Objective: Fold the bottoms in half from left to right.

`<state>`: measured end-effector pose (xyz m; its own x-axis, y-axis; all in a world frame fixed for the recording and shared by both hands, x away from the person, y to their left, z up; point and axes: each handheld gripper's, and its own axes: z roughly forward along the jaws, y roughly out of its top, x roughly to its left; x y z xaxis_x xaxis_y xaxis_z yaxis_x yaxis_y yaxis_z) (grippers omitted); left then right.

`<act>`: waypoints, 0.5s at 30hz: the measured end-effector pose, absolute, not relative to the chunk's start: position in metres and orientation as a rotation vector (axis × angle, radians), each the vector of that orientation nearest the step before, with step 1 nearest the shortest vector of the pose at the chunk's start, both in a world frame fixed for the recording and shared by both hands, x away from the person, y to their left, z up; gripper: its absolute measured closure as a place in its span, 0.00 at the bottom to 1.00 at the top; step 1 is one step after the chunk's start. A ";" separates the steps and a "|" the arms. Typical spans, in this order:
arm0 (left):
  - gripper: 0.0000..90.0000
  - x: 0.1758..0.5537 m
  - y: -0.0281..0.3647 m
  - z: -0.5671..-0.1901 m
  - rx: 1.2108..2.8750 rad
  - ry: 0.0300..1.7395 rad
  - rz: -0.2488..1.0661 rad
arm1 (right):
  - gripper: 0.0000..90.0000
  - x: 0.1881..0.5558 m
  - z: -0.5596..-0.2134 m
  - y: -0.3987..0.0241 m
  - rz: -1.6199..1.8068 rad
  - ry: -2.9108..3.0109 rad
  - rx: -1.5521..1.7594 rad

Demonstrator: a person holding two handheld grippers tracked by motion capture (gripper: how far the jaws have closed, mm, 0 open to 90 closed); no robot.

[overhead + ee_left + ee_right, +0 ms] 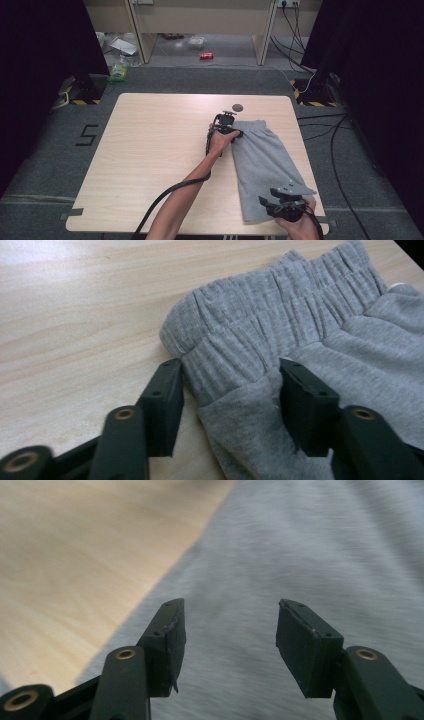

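Note:
Grey shorts (pixel 262 160) lie flat on the right side of the wooden table (pixel 150 150), with the elastic waistband (pixel 280 305) at the far end and the leg hem near the front edge. My left gripper (pixel 235 131) is at the waistband's left corner. In the left gripper view its jaws (pixel 231 385) stand apart, with the gathered waistband fabric between them. My right gripper (pixel 270 204) hovers over the leg end near the table's front edge. Its jaws (pixel 230 630) are open above the grey cloth (pixel 310 555), holding nothing.
A small dark round mark (pixel 237 107) sits on the table just beyond the waistband. The left half of the tabletop is bare wood. On the floor beyond are a red can (pixel 206 56), a green bottle (pixel 119 70) and cables (pixel 330 130) at the right.

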<state>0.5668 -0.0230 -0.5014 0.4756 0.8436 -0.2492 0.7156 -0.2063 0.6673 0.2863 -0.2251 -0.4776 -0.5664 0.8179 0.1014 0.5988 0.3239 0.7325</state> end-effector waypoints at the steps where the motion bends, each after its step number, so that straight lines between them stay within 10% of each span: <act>1: 0.58 0.566 -0.023 -0.502 1.981 1.285 0.227 | 0.52 0.286 -0.480 -0.220 1.095 2.321 1.270; 15: 0.66 0.566 -0.025 -0.501 1.999 1.274 0.235 | 0.54 0.275 -0.501 -0.172 1.075 2.427 1.216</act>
<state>0.5661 -0.0248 -0.5006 0.4896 0.8423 -0.2254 0.7065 -0.2318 0.6686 0.2746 -0.1723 -0.5006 -0.6327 0.7650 0.1198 0.6029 0.3896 0.6962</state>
